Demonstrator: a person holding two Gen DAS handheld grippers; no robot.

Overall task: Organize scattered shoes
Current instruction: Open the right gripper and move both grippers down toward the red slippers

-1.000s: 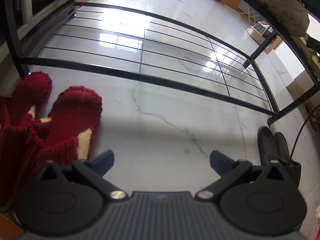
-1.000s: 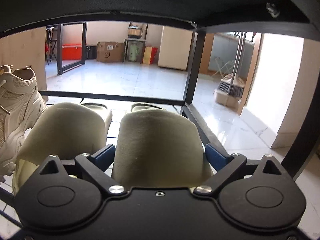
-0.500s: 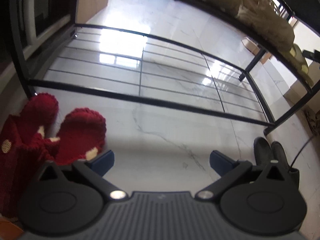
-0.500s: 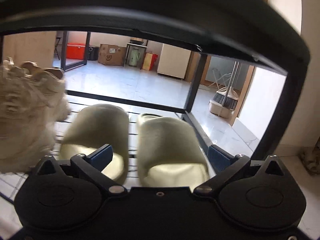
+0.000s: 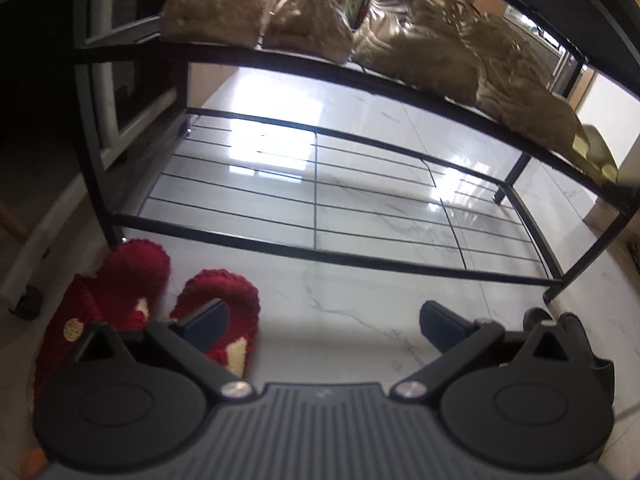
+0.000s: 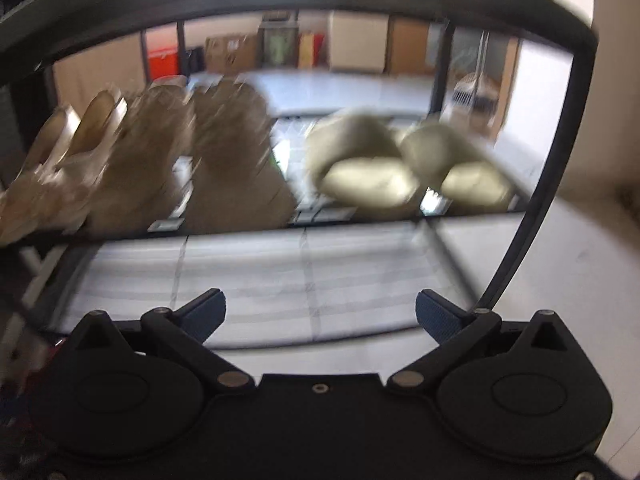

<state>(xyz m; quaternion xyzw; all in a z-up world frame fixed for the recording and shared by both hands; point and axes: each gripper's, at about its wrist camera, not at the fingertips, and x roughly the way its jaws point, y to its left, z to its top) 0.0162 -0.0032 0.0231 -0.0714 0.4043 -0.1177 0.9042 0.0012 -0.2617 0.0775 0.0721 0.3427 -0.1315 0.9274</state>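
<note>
Slippers (image 5: 176,300) beside left tongs (image 5: 322,322)

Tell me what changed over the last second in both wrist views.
The right tool backed away from the pale olive foam slides, leaving them on the black metal shoe rack's upper shelf beside the beige sneakers; its jaws stay open and empty. The left tool tilted upward, bringing that shelf into sight. Unchanged: the red knitted slippers and the black shoes remain on the floor, and the left tool stays open.
</note>
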